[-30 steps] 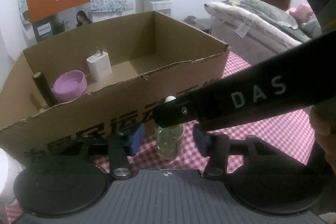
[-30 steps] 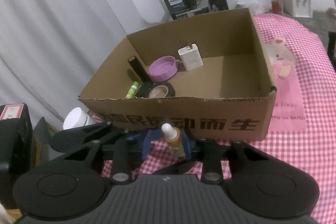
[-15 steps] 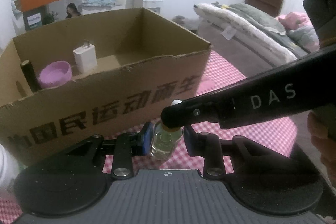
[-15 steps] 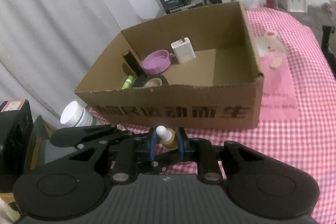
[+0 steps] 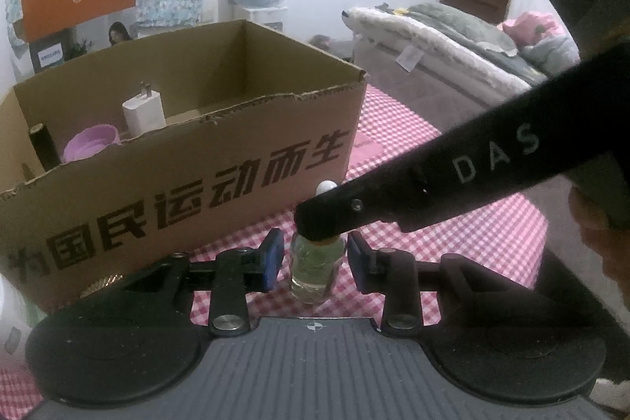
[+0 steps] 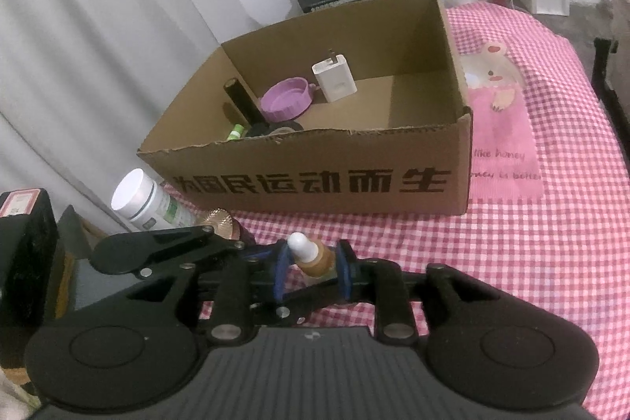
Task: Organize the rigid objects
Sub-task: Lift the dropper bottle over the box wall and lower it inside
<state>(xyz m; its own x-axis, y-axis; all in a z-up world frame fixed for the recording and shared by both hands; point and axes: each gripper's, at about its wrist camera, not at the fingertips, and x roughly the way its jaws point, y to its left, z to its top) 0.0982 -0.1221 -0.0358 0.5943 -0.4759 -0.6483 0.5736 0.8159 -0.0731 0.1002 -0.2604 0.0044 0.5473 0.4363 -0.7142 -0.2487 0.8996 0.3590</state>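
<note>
left wrist: left gripper (image 5: 315, 256) jaws reopened, gaps either side of dropper bottle (image 5: 317, 268) on tablecloth (image 5: 453, 235) | right wrist: right gripper (image 6: 311, 268) clamps bottle's cap, before box (image 6: 315, 180); handover done.

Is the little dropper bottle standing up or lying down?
Standing up. The dropper bottle rests on its base on the checked cloth, white tip on top.

Cardboard box (image 6: 315, 180): matt brown corrugated paperboard, ragged top edge. Dropper bottle (image 5: 315, 266): clear glossy glass; white rubber-like tip, wood-look collar. Surface (image 6: 531, 243): woven pink-and-white checked cloth. Charger (image 6: 334, 77): smooth white plastic. Bowl (image 6: 285, 99): matt lilac plastic. Right claw (image 6: 311, 272): matt black plastic, bright metal screws.
</note>
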